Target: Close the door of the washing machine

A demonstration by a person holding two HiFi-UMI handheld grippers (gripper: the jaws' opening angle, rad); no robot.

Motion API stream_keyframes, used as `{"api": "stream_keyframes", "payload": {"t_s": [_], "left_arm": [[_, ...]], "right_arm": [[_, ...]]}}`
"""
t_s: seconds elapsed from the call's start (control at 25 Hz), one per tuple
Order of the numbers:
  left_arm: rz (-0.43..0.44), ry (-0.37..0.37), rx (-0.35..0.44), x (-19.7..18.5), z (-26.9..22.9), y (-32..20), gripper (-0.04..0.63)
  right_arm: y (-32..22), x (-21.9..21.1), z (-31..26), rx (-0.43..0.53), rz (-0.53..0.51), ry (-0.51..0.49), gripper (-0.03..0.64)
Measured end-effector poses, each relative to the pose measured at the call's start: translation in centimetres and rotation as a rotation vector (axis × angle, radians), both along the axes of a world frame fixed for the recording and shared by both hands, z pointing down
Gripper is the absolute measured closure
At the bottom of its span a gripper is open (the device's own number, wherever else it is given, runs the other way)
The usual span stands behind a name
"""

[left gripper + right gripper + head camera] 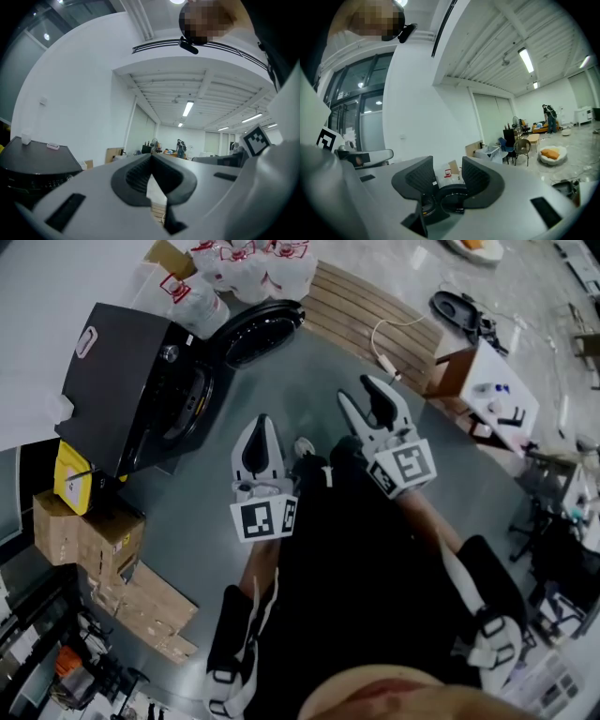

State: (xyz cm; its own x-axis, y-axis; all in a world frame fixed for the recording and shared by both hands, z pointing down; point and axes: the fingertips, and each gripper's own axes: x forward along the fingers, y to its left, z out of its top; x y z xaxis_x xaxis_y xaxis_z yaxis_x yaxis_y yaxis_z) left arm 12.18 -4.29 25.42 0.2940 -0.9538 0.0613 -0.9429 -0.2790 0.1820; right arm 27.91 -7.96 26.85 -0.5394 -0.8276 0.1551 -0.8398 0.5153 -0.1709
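The dark washing machine [131, 381] stands at the upper left of the head view, its round door [261, 331] swung wide open beside the drum opening [187, 404]. My left gripper [262, 423] hovers over the grey floor right of the machine, its jaws together with nothing between them. My right gripper [362, 394] is further right, level with the door and apart from it, jaws spread and empty. Between the jaws of the right gripper [447, 173], the right gripper view shows the door [452, 199]. The machine's top [37, 161] sits at the left of the left gripper view, beside the left gripper [151, 158].
White plastic bags [253, 263] lie behind the door. Right of them is a slatted wooden platform [375, 315]. Cardboard boxes [94, 540] and a yellow container [70, 479] sit in front of the machine. A white box-like stand [487, 390] is at the right.
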Motion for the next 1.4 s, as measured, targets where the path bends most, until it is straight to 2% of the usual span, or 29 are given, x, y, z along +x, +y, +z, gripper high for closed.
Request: {"api": "stream_keyframes", "payload": {"t_s": [0.28, 0.6, 1.0, 1.4], "left_arm": [[-0.003, 0.012, -0.032, -0.6, 1.1, -4.7, 0.594], [-0.039, 0.001, -0.054, -0.6, 1.8, -13.0, 0.594], [-0.151, 0.003, -0.088, 0.3, 2.1, -24.0, 0.594], [-0.231, 0.017, -0.169, 1.7, 4.5, -31.3, 0.594]], "right_arm": [[-5.1, -1.5, 2.4, -0.046, -0.023, 0.007, 0.431], [-14.5, -1.9, 4.6, -0.079, -0.082, 0.04, 0.431], [-28.4, -1.7, 9.9, -0.152, -0.226, 0.161, 0.431], [-36.4, -3.0, 17.7, -0.281, -0.456, 0.289, 0.431]]}}
